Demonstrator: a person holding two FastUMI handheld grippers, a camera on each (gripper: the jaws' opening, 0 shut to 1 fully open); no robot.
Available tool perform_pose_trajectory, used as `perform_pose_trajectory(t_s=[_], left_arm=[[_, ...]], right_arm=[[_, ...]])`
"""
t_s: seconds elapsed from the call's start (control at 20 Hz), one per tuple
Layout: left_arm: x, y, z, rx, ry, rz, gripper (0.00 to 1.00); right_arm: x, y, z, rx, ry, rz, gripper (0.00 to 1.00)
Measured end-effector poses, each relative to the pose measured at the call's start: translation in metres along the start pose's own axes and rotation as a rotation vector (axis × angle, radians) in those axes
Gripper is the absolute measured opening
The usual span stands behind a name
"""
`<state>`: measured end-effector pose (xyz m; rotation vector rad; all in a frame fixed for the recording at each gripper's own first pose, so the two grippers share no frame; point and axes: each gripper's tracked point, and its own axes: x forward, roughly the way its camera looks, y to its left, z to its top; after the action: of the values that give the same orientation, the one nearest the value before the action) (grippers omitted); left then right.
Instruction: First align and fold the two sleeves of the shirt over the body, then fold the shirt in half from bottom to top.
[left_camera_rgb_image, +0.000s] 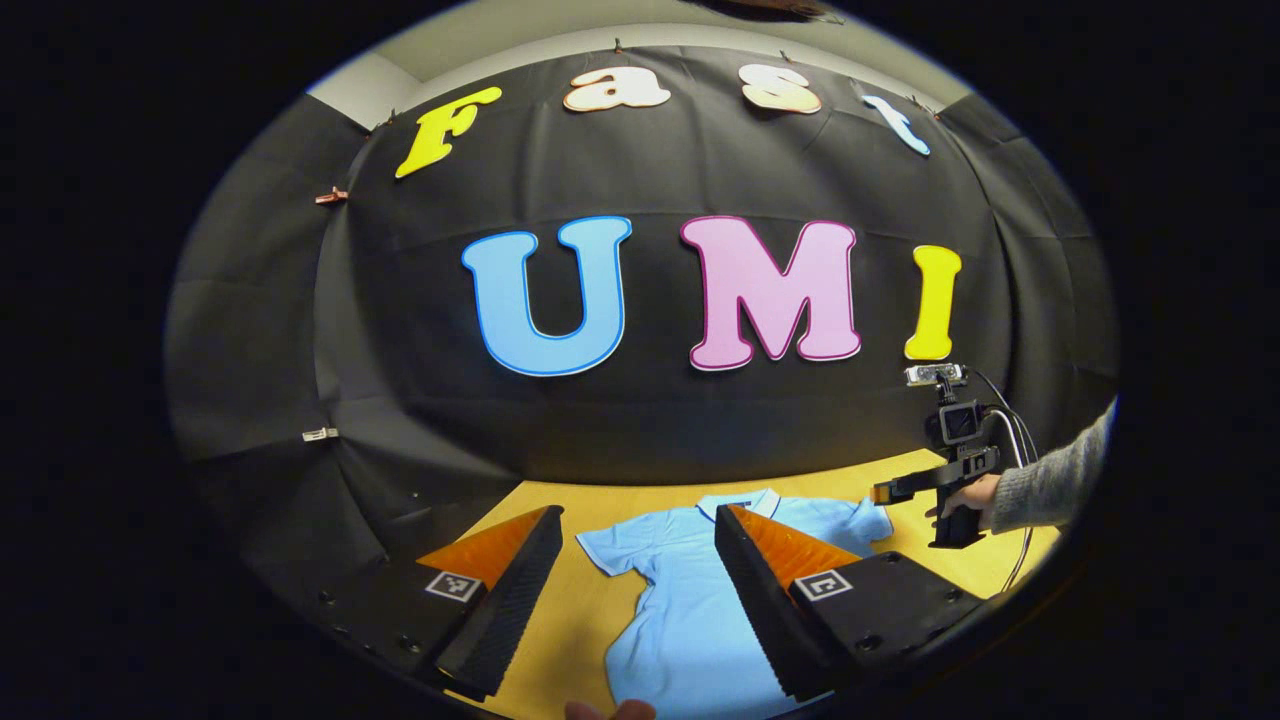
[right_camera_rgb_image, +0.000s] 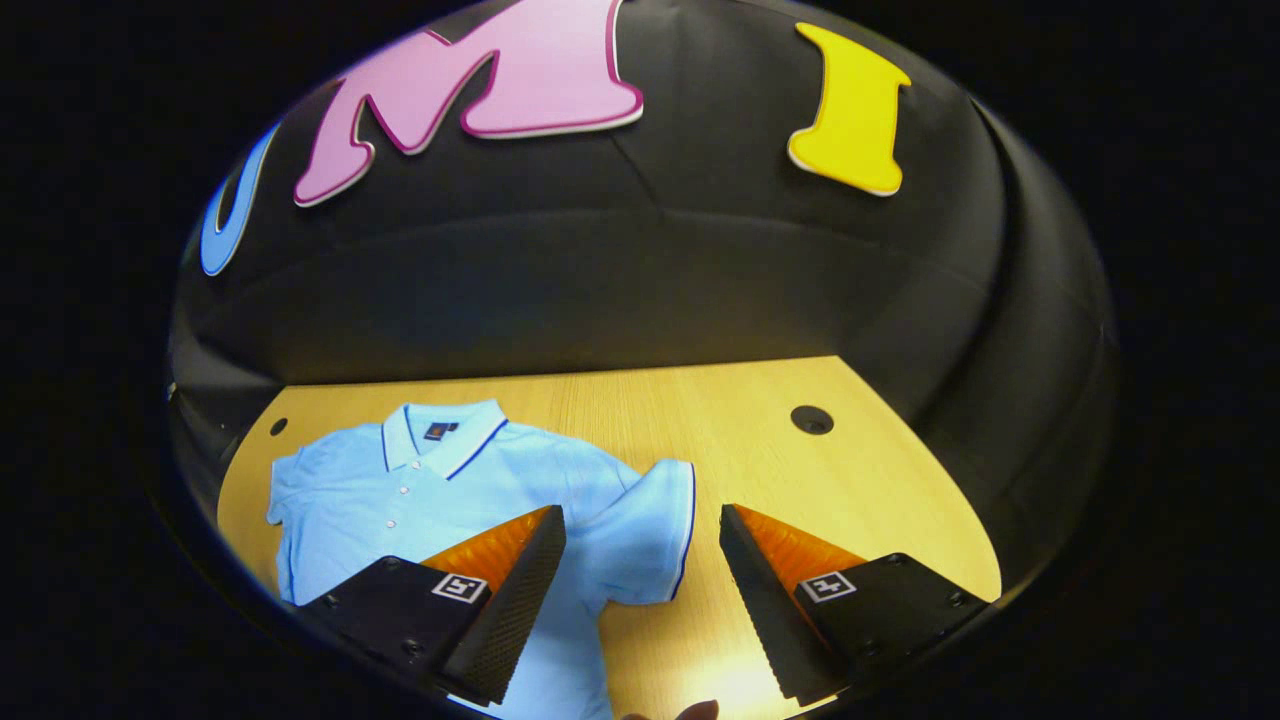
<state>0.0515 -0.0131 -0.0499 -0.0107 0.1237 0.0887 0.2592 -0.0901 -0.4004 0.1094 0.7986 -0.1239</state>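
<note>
A light blue polo shirt (left_camera_rgb_image: 680, 610) lies flat on the wooden table (left_camera_rgb_image: 570, 620), collar toward the far wall, both short sleeves spread out. My left gripper (left_camera_rgb_image: 640, 525) is open above the shirt's left sleeve (left_camera_rgb_image: 615, 550), with nothing between its fingers. In the right gripper view the shirt (right_camera_rgb_image: 440, 490) shows its dark-trimmed collar (right_camera_rgb_image: 440, 435), and its right sleeve (right_camera_rgb_image: 645, 535) lies between the fingers of my open right gripper (right_camera_rgb_image: 642, 525), which hovers over it. The right gripper (left_camera_rgb_image: 885, 492) also appears in the left gripper view, held by a hand in a grey sleeve (left_camera_rgb_image: 1050, 485).
The table (right_camera_rgb_image: 850, 480) has a round cable hole (right_camera_rgb_image: 811, 419) at the far right and a smaller one (right_camera_rgb_image: 278, 426) at the far left. Black cloth walls close the booth on three sides. Bare wood stretches right of the shirt.
</note>
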Motion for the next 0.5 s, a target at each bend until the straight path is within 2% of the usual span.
perform_pose_trajectory(t_s=[0.3, 0.5], left_arm=[[0.015, 0.006, -0.016, 0.01, 0.044, 0.042, 0.98], [0.02, 0.009, -0.026, 0.009, 0.071, 0.058, 0.98]], right_arm=[[0.06, -0.009, -0.027, 0.002, 0.119, -0.016, 0.96], [0.072, -0.007, -0.048, 0.034, 0.203, -0.008, 0.96]])
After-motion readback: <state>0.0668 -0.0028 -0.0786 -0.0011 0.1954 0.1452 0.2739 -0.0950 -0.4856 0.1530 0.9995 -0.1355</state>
